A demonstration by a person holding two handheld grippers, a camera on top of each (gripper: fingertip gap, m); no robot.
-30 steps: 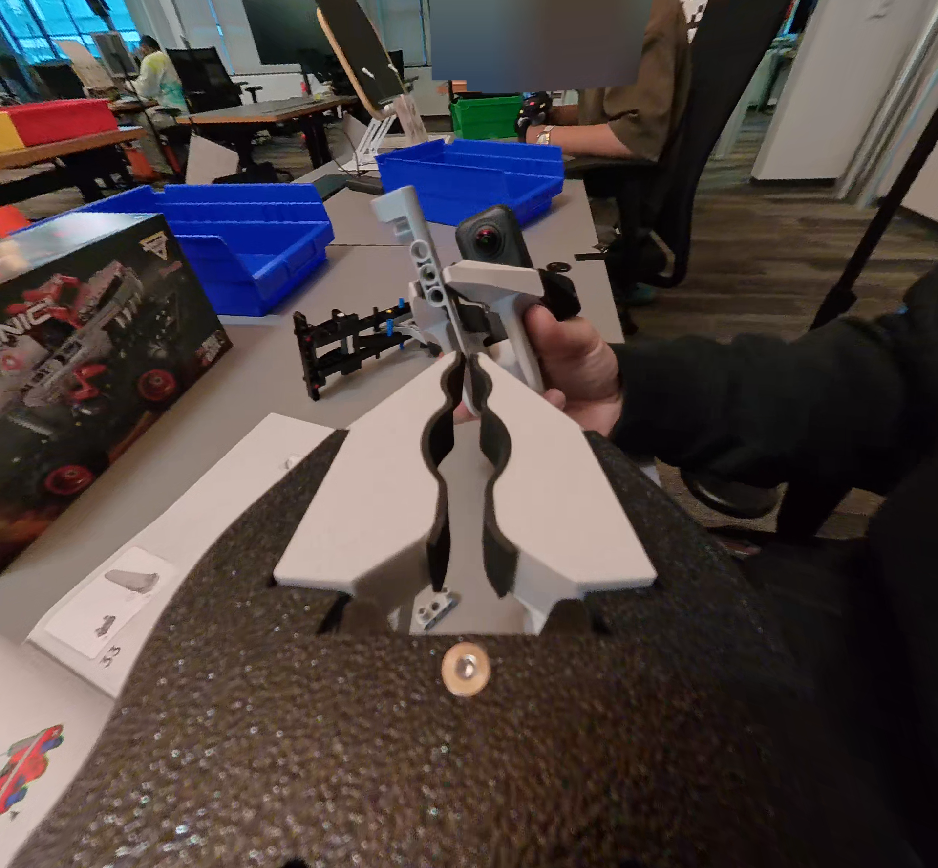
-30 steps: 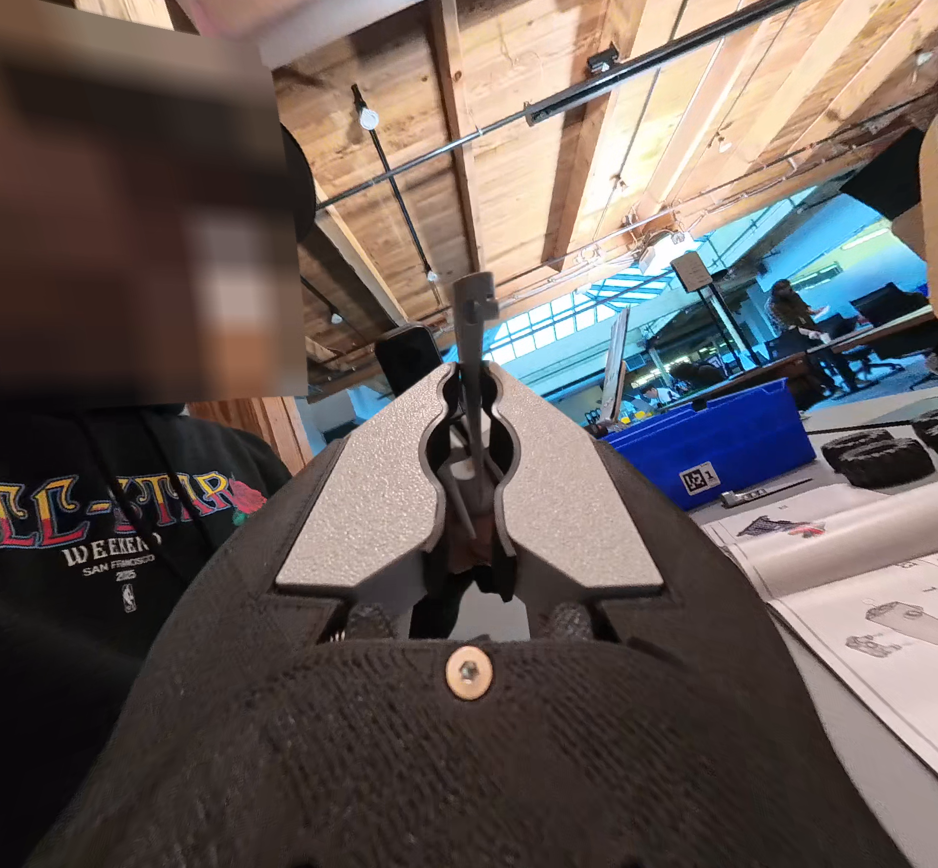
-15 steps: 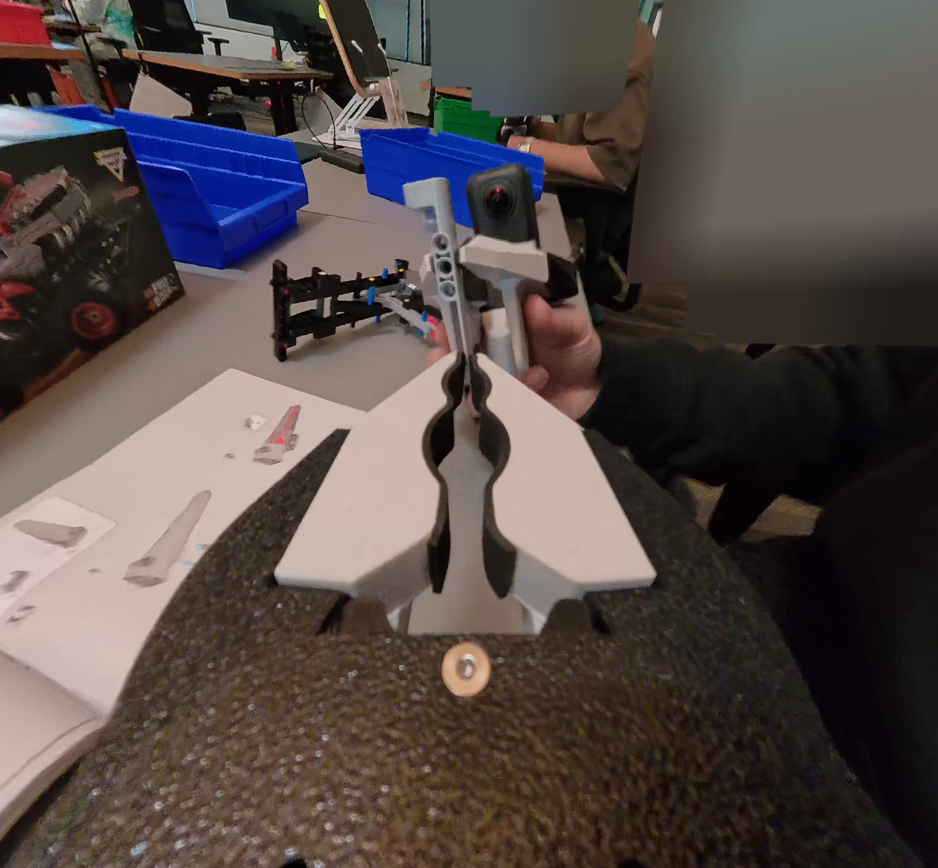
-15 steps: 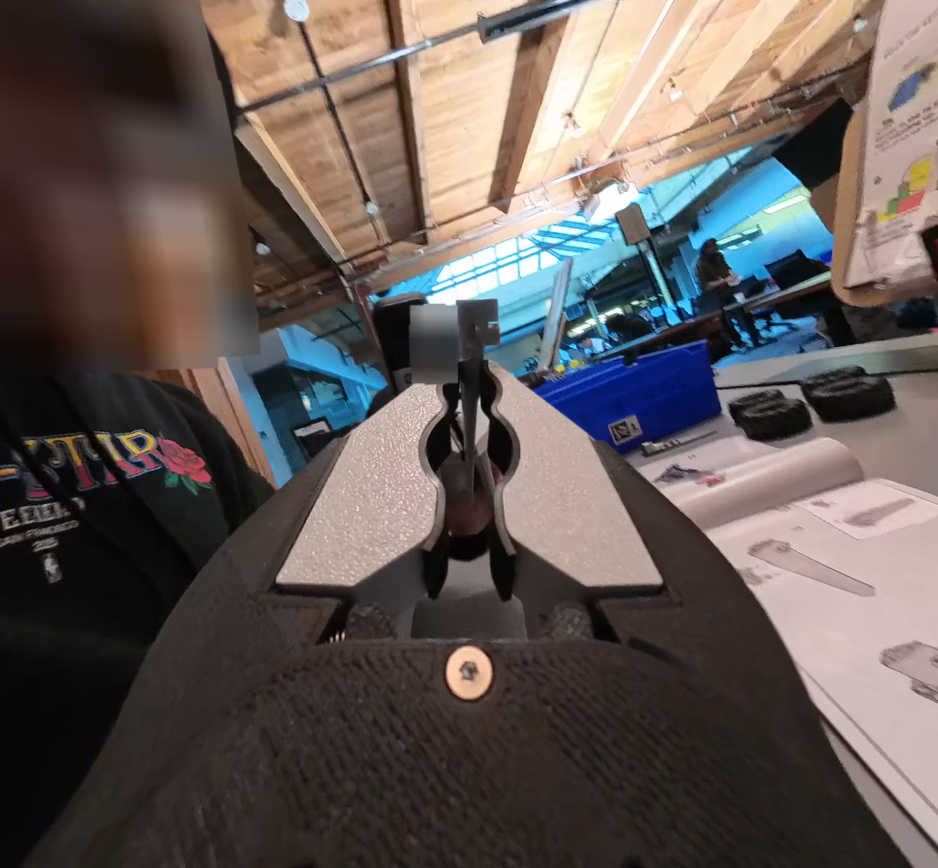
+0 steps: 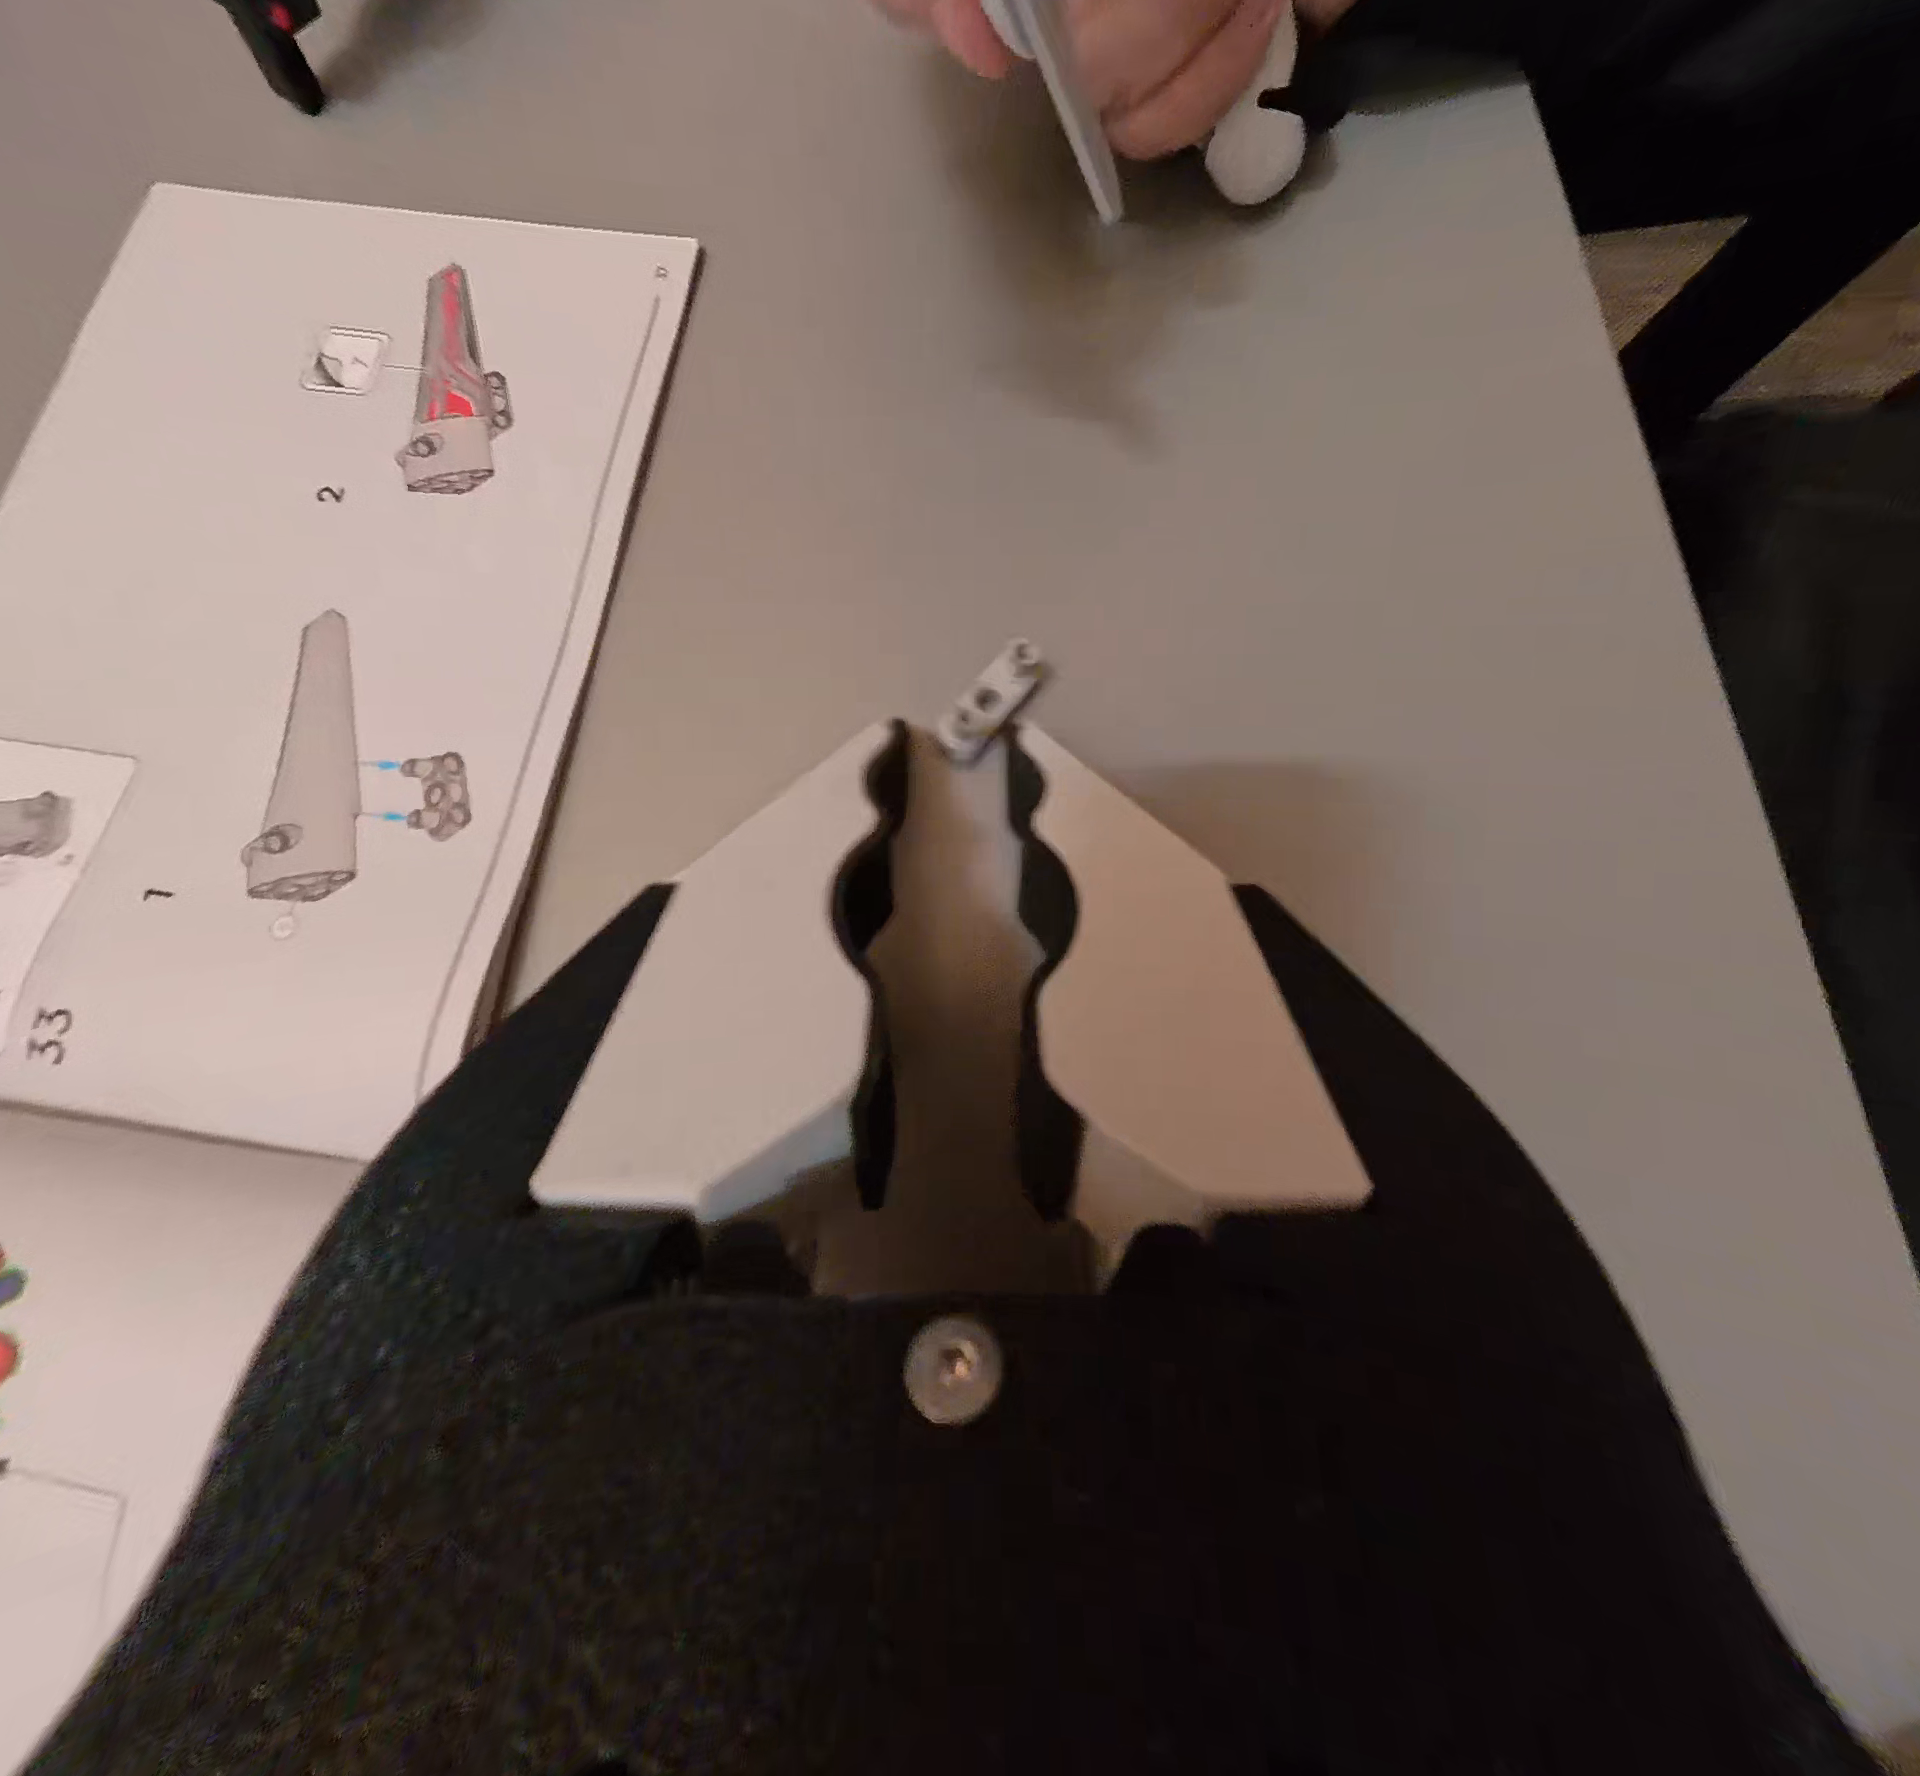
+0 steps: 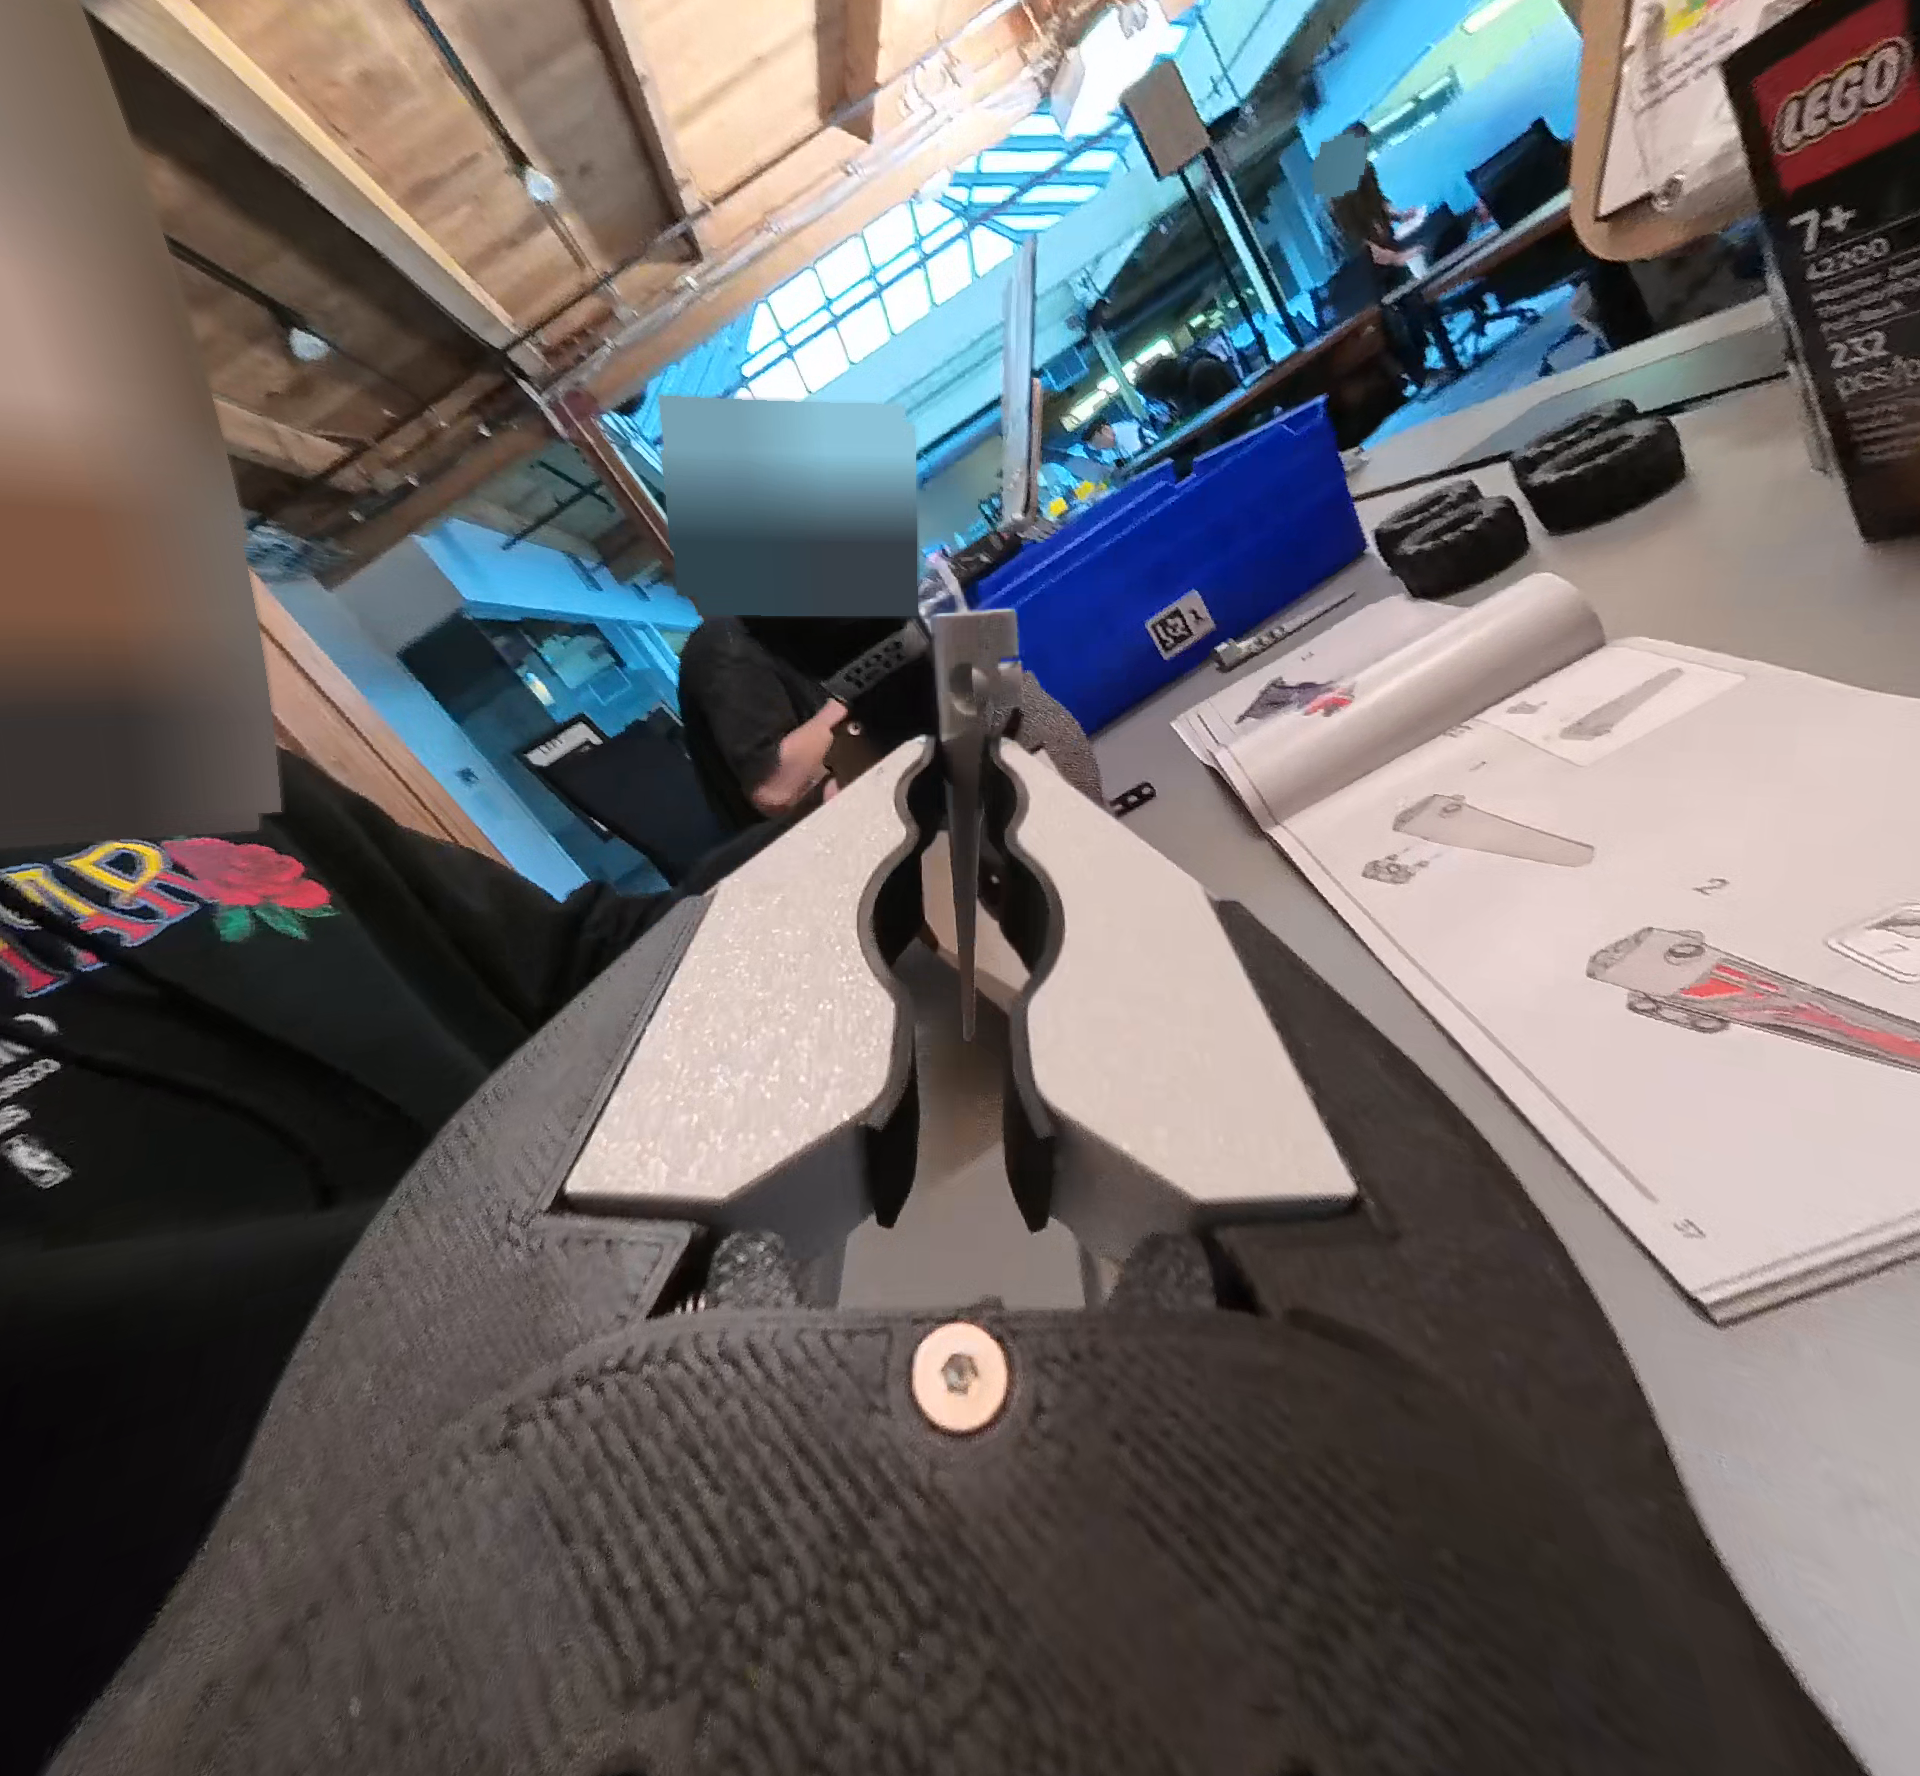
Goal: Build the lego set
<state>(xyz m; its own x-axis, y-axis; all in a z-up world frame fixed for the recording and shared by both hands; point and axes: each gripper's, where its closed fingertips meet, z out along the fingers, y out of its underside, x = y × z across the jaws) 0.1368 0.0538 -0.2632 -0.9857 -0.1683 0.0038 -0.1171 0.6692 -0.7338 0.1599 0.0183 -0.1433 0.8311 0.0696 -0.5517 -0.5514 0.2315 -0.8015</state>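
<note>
Left gripper over a small connector; right gripper clamping a grey panel.

Left wrist view: the left gripper (image 5: 956, 739), jaws apart and empty, points down at the small grey connector piece (image 5: 990, 701) on the table (image 5: 1299, 521), just right of the open instruction booklet (image 5: 343, 646).
Right wrist view: the right gripper (image 6: 961, 760) is clamped on the tapered grey panel (image 6: 968, 760), held edge-on, left of that booklet (image 6: 1558, 895).

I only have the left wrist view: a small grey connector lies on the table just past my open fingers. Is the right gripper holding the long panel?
Observer: Yes. The right gripper is shut on the grey tapered panel, seen edge-on, with its wide end sticking out past the fingertips.
Operator: Where are the tyres? I can't see any.
Observer: Two black tyres lie on the table beyond the open booklet, near the blue bin.
</note>
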